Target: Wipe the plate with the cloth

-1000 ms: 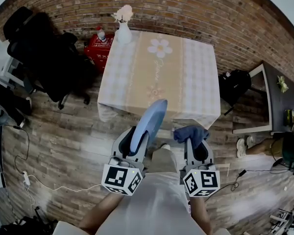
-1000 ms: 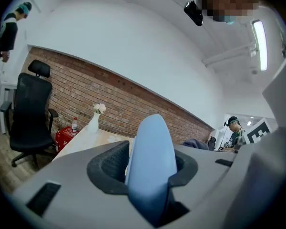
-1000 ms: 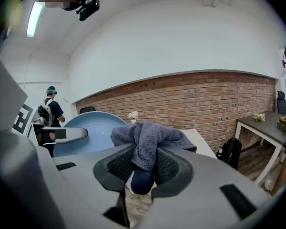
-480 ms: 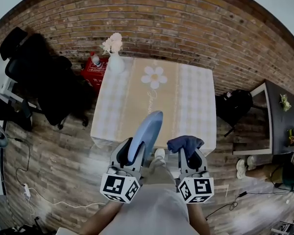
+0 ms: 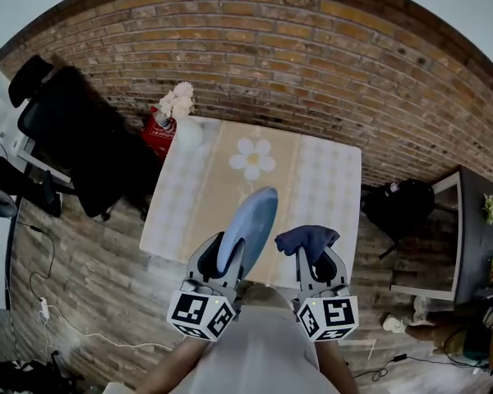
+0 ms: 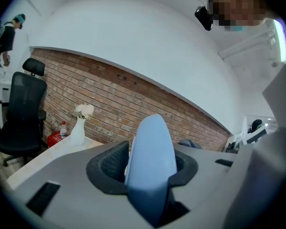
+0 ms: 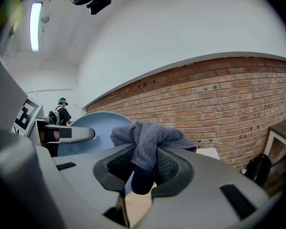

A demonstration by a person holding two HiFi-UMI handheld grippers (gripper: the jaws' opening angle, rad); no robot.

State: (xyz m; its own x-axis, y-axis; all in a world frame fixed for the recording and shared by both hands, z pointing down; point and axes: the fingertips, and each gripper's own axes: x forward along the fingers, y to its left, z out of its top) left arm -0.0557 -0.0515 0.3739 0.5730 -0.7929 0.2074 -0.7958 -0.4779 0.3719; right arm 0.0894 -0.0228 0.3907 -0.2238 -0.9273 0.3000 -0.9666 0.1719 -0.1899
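My left gripper (image 5: 228,255) is shut on a pale blue plate (image 5: 248,226), held on edge above the near end of the table; in the left gripper view the plate (image 6: 151,159) stands between the jaws of that gripper (image 6: 150,168). My right gripper (image 5: 314,258) is shut on a dark blue cloth (image 5: 306,240), bunched above its jaws. In the right gripper view the cloth (image 7: 148,142) fills the jaws of the right gripper (image 7: 144,168), and the plate (image 7: 93,132) shows just to its left. Plate and cloth are a small gap apart.
A table (image 5: 204,191) with a checked cloth and a daisy print lies below. A white vase (image 5: 187,130) of flowers stands at its far left corner, a red box (image 5: 158,134) behind it. Black chairs (image 5: 78,138) stand left, a brick wall behind, a dark side table (image 5: 476,228) right.
The head view has tilted up and forward, so the table now lies under both grippers. The grippers keep their hold on plate and cloth and stay side by side.
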